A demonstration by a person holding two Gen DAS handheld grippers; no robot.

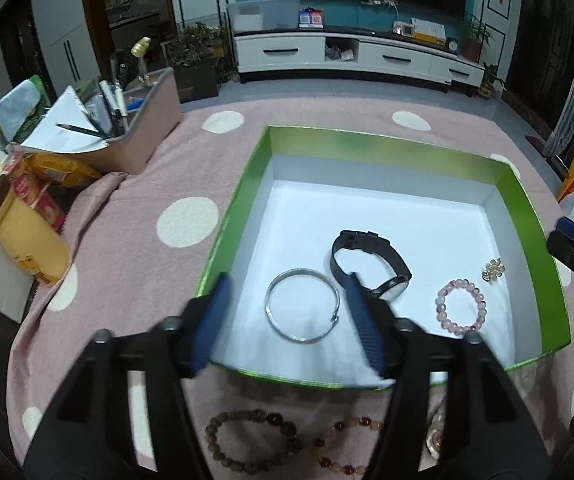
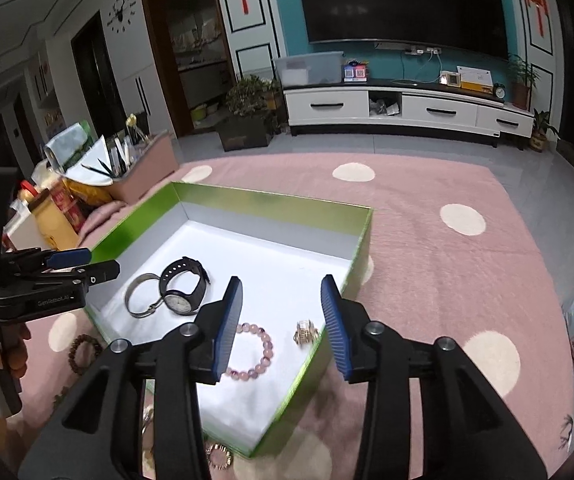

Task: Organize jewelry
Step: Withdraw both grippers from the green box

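We see a pink cloth with white dots (image 1: 327, 112) covering the surface across the middle of the left wrist frame, and on it, centre right, sits an open green box (image 1: 247, 184) with a white floor. At the bottom of that frame, just in front of the box's near wall, a brown bead bracelet (image 1: 247, 444) and a red-and-cream bead bracelet (image 1: 347, 448) lie directly on the cloth. At the left edge we find a yellow jar with a brown lid (image 1: 27, 236) and snack packets (image 1: 59, 172), with a pink bin of pens and papers (image 1: 155, 128) at upper left.
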